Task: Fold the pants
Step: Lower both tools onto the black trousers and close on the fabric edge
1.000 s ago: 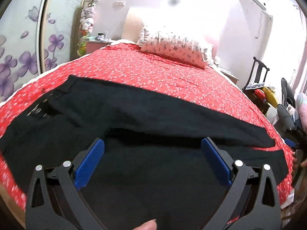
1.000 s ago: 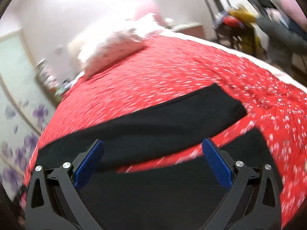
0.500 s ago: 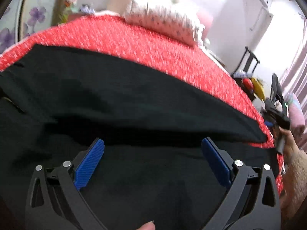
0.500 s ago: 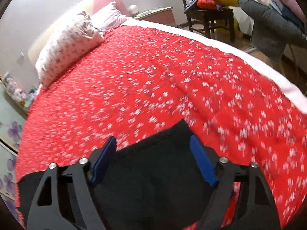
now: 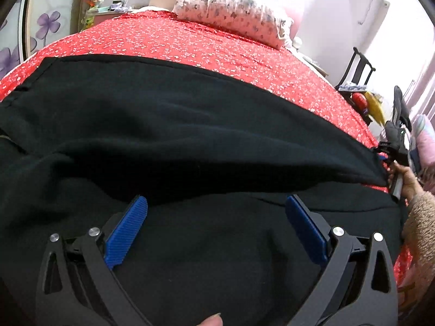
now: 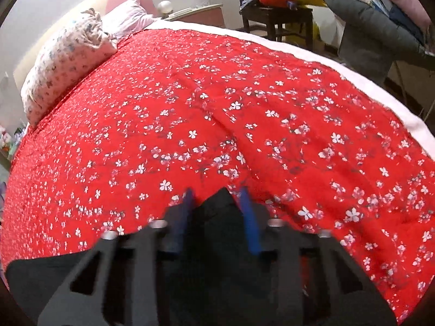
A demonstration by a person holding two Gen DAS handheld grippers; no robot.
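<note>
Black pants lie spread across a red flowered bedspread, legs running to the right. My left gripper is open, its blue pads wide apart just above the near leg. My right gripper has its jaws closing around the hem end of a pant leg; the fingers are motion-blurred. In the left wrist view the right gripper shows at the far right at the end of the upper leg.
A flowered pillow lies at the head of the bed. A dark chair piled with things and a grey jacket stand past the bed's right edge. A floral wardrobe door is at left.
The right gripper moved to the end of the pant leg and its jaws narrowed around the hem. The left gripper moved closer over the pants and stayed open.
</note>
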